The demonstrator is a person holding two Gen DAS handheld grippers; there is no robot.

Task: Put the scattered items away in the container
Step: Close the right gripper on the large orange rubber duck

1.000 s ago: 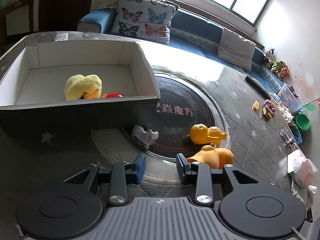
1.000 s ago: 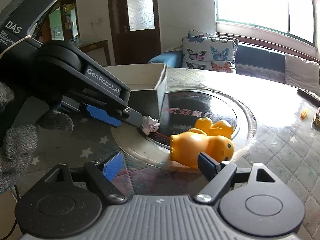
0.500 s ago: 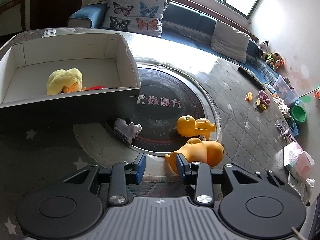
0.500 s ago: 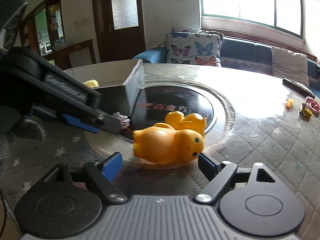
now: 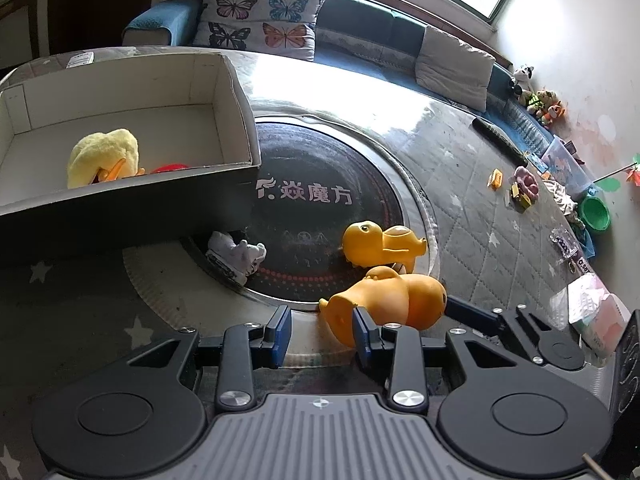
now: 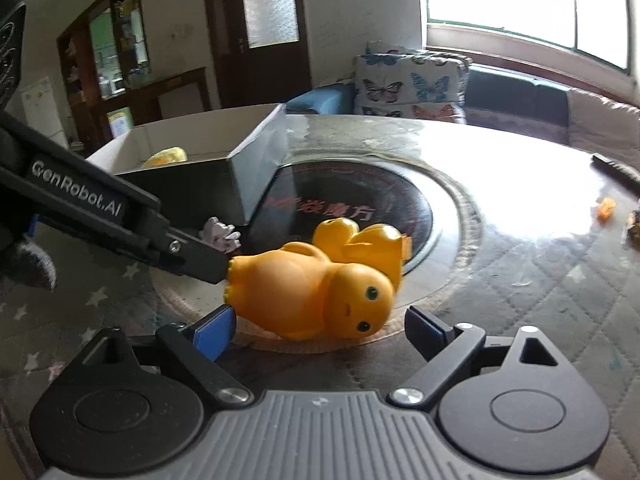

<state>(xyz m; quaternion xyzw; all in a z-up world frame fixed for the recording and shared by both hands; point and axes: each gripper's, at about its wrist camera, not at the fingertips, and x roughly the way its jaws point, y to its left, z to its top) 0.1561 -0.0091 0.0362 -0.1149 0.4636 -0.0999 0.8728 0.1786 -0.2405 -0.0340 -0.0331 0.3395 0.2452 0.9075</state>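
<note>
An open cardboard box [image 5: 236,96] [image 6: 260,148] stands at the left and holds a yellow plush duck [image 5: 102,156] and a red item [image 5: 170,168]. Two orange toy ducks lie on the table. The nearer duck [image 5: 396,300] [image 6: 316,292] lies on its side between the open jaws of my right gripper [image 6: 318,324]. The farther duck [image 5: 380,242] [image 6: 360,240] lies behind it. A small white toy [image 5: 236,254] [image 6: 220,232] lies by the box. My left gripper [image 5: 322,330] is open and empty, its right finger beside the near duck's tail.
The round table has a dark glass centre disc [image 5: 320,200]. Small toys [image 5: 520,188] and a remote [image 5: 496,136] lie at the far right. A sofa with a butterfly cushion [image 5: 260,12] stands behind the table.
Both grippers have moved closer to the nearer orange duck. The right gripper's open jaws now straddle it. The left gripper's finger has come up beside its tail.
</note>
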